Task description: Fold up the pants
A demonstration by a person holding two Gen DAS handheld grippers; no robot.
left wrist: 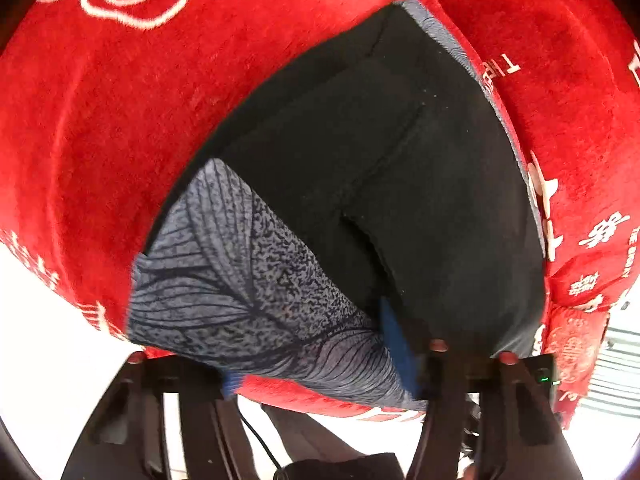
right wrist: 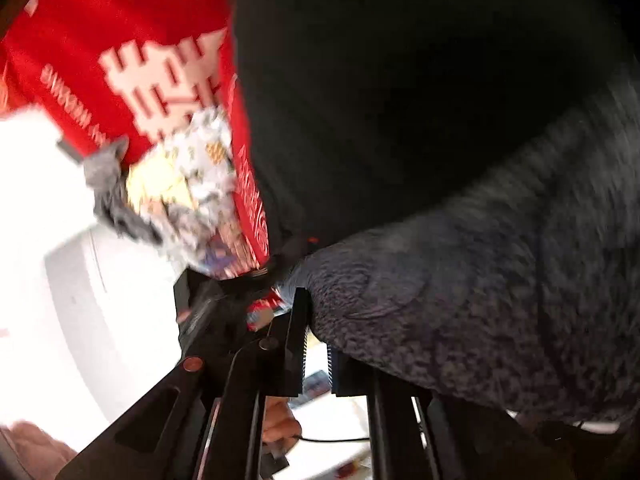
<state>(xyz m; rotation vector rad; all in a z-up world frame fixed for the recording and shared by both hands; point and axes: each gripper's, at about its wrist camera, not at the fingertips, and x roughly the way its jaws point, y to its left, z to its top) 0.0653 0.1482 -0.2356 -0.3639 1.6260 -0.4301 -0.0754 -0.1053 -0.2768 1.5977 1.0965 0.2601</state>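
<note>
You are working over a red plush blanket (left wrist: 140,120) that covers the surface, with white swirls and white lettering woven into it. From the left wrist view, a second fold of the same red cloth (left wrist: 560,80) rises along the right side. Past the blanket's edge at the lower left, the floor (left wrist: 48,340) is washed out to bright white. At the far right edge you see pale horizontal slats (left wrist: 620,364), too blurred to name. From the right wrist view, a white rounded piece of furniture (right wrist: 80,300) sits to the left, overexposed by strong light.
</note>
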